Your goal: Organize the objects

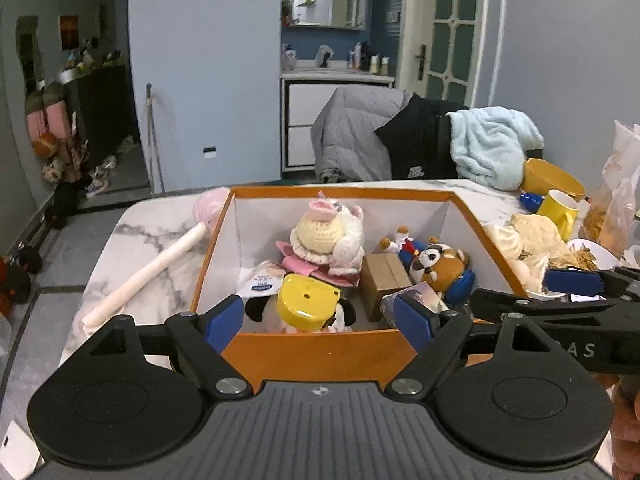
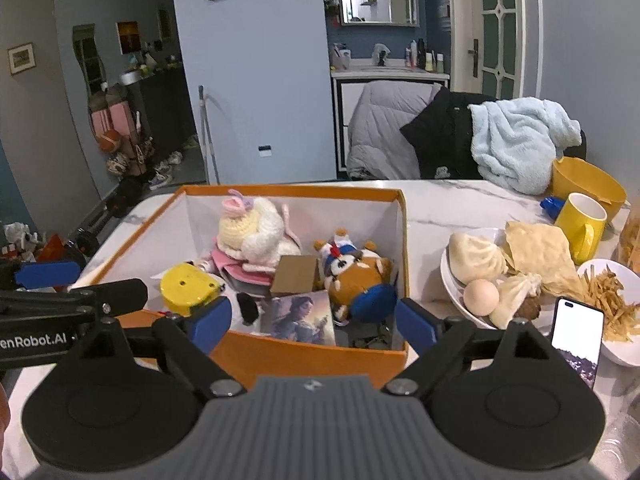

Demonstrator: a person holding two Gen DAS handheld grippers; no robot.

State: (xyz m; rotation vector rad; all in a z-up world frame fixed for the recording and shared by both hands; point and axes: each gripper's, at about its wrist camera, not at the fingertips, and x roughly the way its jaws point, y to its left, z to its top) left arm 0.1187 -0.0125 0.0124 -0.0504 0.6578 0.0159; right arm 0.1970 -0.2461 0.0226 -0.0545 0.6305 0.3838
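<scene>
An orange box [image 1: 320, 354] [image 2: 304, 354] with white inner walls stands on the marble table. Inside lie a crocheted doll [image 1: 328, 236] [image 2: 252, 232], a yellow-capped toy [image 1: 308, 300] [image 2: 188, 288], a small cardboard box [image 1: 382, 280] [image 2: 296, 274], a red panda plush [image 1: 440, 264] [image 2: 360, 276] and a picture card [image 2: 300, 318]. My left gripper [image 1: 320, 320] is open and empty above the box's near wall. My right gripper [image 2: 312, 320] is open and empty above the same wall, further right. A pink-headed white stick [image 1: 160, 264] lies on the table left of the box.
Right of the box are a white bowl of buns and an egg [image 2: 480, 276], a yellow mug [image 2: 580, 224], a yellow bowl [image 2: 588, 180], a dish of fries [image 2: 612, 300] and a phone [image 2: 576, 340]. Jackets and a blue blanket [image 2: 516, 140] hang on chairs behind.
</scene>
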